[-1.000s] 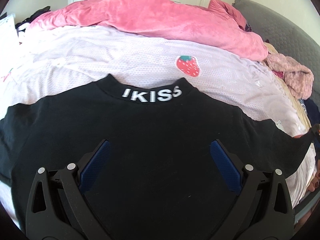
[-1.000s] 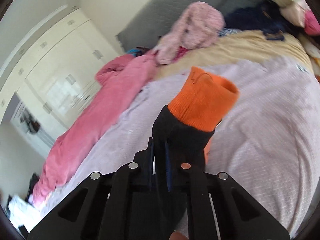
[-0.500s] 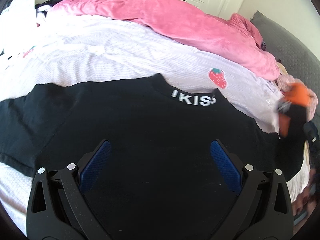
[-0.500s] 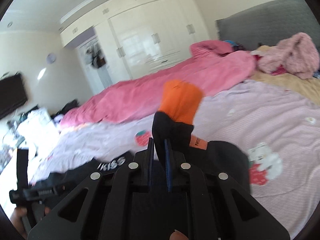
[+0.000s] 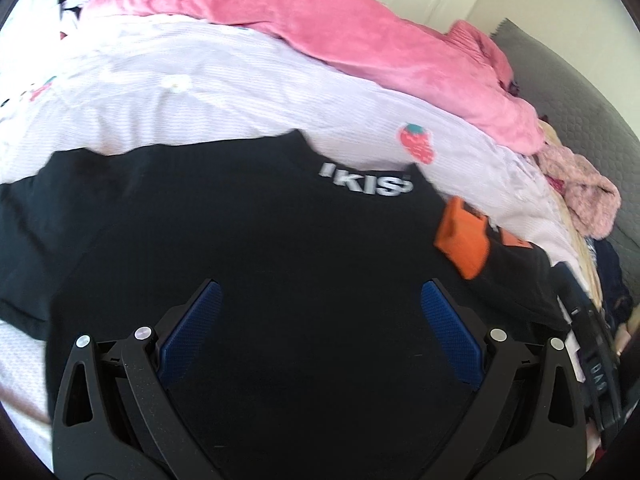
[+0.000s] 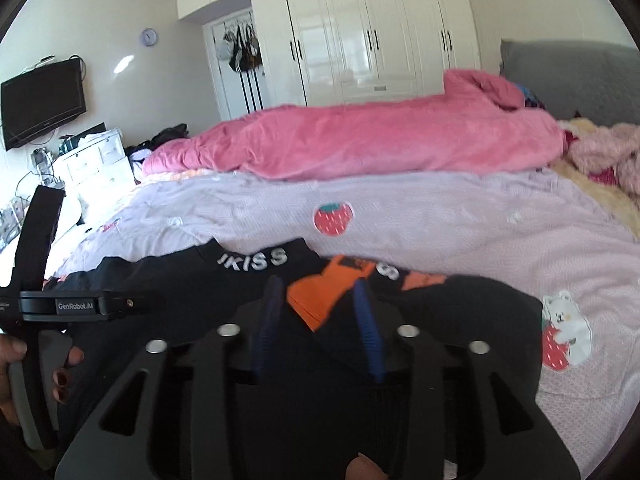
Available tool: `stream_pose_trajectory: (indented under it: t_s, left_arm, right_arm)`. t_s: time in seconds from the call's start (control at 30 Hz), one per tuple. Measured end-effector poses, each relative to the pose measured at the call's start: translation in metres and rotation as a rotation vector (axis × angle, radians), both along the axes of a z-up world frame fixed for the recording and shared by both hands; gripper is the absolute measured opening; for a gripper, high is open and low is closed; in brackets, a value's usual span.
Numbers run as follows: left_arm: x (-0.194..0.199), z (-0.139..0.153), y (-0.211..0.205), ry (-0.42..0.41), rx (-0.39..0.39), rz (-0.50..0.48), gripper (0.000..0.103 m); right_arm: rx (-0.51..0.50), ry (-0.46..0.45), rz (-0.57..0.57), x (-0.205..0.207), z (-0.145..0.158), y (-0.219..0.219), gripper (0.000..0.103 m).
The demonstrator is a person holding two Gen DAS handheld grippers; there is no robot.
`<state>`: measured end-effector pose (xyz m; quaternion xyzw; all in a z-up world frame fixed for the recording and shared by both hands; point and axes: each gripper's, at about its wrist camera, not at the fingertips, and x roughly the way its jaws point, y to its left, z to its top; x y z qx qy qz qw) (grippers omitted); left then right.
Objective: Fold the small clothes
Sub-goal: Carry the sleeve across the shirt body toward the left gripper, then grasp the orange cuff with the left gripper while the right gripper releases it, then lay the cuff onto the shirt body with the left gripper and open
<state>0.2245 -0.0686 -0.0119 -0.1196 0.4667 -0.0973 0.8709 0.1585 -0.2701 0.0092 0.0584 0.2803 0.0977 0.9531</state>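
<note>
A black top (image 5: 240, 240) with a white-lettered collar (image 5: 366, 184) lies flat on the bed. Its right sleeve is folded in across the body, and the orange cuff (image 5: 464, 240) rests on the black cloth. My left gripper (image 5: 320, 286) hovers open over the middle of the top with nothing between its blue pads. In the right wrist view my right gripper (image 6: 317, 284) is opening. The orange cuff (image 6: 320, 300) lies between its jaws, and the pads stand clear of it. The left gripper's body (image 6: 40, 304) shows at the left, held by a hand.
The top rests on a lilac sheet (image 5: 200, 92) printed with strawberries. A pink duvet (image 5: 360, 32) is heaped along the far side. A fluffy pink garment (image 5: 580, 192) and other clothes lie by the grey headboard (image 5: 580, 92). White wardrobes (image 6: 380, 28) stand behind.
The right gripper carried the sleeve with the orange cuff over onto the top's body, rolled level, and its jaws parted. The left gripper slid sideways a little over the top.
</note>
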Motion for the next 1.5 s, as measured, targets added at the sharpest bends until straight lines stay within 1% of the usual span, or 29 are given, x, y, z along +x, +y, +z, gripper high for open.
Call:
stream_pose_trajectory:
  t_s: [0.03,0.07,0.1,0.17,0.23,0.27,0.3,0.33,0.4,0.43,0.5,0.57,0.67,0.73,0.77,0.8,0.87,0.9,0.97,1.07,1.23,1.3,1.4,1.5]
  left_arm:
    - [0.003,0.0,-0.008,0.004,-0.011,-0.018,0.094]
    - [0.005,0.001,-0.015,0.008,-0.02,-0.033,0.094]
    - [0.009,0.001,-0.024,0.017,-0.028,-0.051,0.094]
    - [0.017,0.0,-0.045,0.038,-0.063,-0.097,0.094]
    - [0.024,-0.001,-0.064,0.052,-0.084,-0.136,0.092]
    - [0.03,-0.003,-0.076,0.067,-0.097,-0.158,0.089]
    - [0.034,-0.006,-0.085,0.085,-0.112,-0.177,0.082]
    - [0.038,-0.01,-0.093,0.102,-0.128,-0.19,0.078]
    - [0.047,-0.019,-0.107,0.134,-0.148,-0.2,0.065]
    - [0.052,-0.024,-0.114,0.15,-0.161,-0.205,0.064]
    - [0.06,-0.033,-0.121,0.178,-0.161,-0.196,0.063]
    - [0.069,-0.044,-0.123,0.2,-0.178,-0.166,0.063]
    - [0.074,-0.045,-0.126,0.176,-0.179,-0.145,0.062]
    - [0.076,-0.043,-0.126,0.155,-0.181,-0.131,0.038]
    - [0.077,-0.042,-0.123,0.152,-0.183,-0.124,0.013]
    - [0.079,-0.042,-0.121,0.152,-0.205,-0.121,0.007]
    - [0.079,-0.04,-0.116,0.153,-0.256,-0.123,0.007]
    - [0.076,-0.036,-0.113,0.137,-0.266,-0.125,0.006]
    - [0.068,-0.023,-0.108,0.087,-0.298,-0.128,0.006]
    - [0.052,0.0,-0.094,0.012,-0.316,-0.134,0.006]
    - [0.023,0.038,-0.062,-0.129,-0.27,-0.113,0.006]
    - [0.014,0.047,-0.049,-0.165,-0.255,-0.106,0.006]
    - [0.004,0.055,-0.029,-0.2,-0.24,-0.076,0.006]
    - [-0.005,0.056,-0.008,-0.234,-0.194,-0.032,0.006]
  right_arm:
    - [-0.02,0.017,-0.028,0.0,-0.001,-0.006,0.053]
    - [-0.034,0.028,-0.063,0.001,-0.002,-0.013,0.056]
    - [-0.034,0.05,-0.111,0.002,-0.004,-0.022,0.056]
    - [0.035,0.087,-0.173,0.002,-0.008,-0.046,0.056]
    - [0.074,0.108,-0.207,0.003,-0.011,-0.062,0.056]
    - [0.081,0.115,-0.221,0.001,-0.012,-0.07,0.056]
    - [0.077,0.12,-0.231,-0.001,-0.012,-0.077,0.056]
    - [0.07,0.129,-0.244,-0.002,-0.012,-0.083,0.056]
    - [0.065,0.146,-0.265,-0.001,-0.016,-0.09,0.056]
    - [0.072,0.156,-0.274,-0.001,-0.017,-0.094,0.056]
    - [0.106,0.171,-0.289,-0.003,-0.02,-0.104,0.056]
    - [0.122,0.171,-0.293,-0.004,-0.021,-0.107,0.056]
    - [0.135,0.173,-0.293,-0.004,-0.021,-0.107,0.056]
    - [0.137,0.189,-0.292,-0.002,-0.024,-0.107,0.056]
    - [0.135,0.197,-0.292,-0.001,-0.025,-0.106,0.056]
    - [0.132,0.201,-0.293,0.0,-0.025,-0.106,0.056]
    - [0.125,0.208,-0.299,0.001,-0.027,-0.106,0.056]
    - [0.125,0.207,-0.301,0.001,-0.027,-0.106,0.056]
    - [0.131,0.207,-0.306,0.001,-0.027,-0.108,0.056]
    - [0.131,0.205,-0.313,0.0,-0.026,-0.108,0.056]
    - [0.123,0.206,-0.31,0.001,-0.027,-0.106,0.056]
    - [0.119,0.205,-0.307,0.001,-0.026,-0.104,0.056]
    - [0.117,0.207,-0.3,0.002,-0.027,-0.103,0.056]
    - [0.117,0.205,-0.294,0.002,-0.027,-0.101,0.056]
